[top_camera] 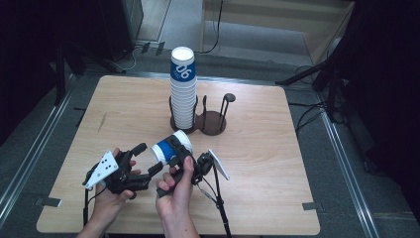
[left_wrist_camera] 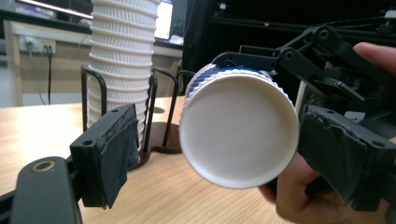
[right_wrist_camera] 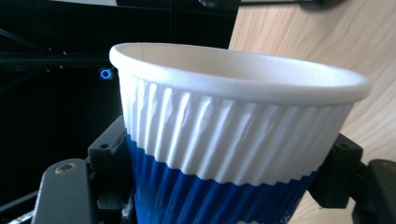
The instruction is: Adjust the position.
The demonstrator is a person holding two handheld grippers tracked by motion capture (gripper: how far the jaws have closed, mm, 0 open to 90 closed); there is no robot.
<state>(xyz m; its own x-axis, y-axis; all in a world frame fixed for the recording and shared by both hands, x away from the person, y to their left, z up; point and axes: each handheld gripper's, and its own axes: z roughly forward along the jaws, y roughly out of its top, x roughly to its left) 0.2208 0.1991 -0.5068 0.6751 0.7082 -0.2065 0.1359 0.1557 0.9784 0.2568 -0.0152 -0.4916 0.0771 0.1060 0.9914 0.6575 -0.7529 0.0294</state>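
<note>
Blue-and-white ribbed paper cup [top_camera: 172, 147] lies on its side above the counter [top_camera: 257, 163], clamped across its blue band by our right gripper [top_camera: 174, 150]; those jaws grip it firmly. Our left gripper [top_camera: 143, 159] faces the cup's base, jaws parted and touching nothing. The cup stack [top_camera: 183, 89] stands in its wire holder [top_camera: 212, 119], well apart. We judge two risks: excess clamping force can crush the thin wall, and a careless left-hand approach can knock the cup loose or tip the tall stack.
</note>
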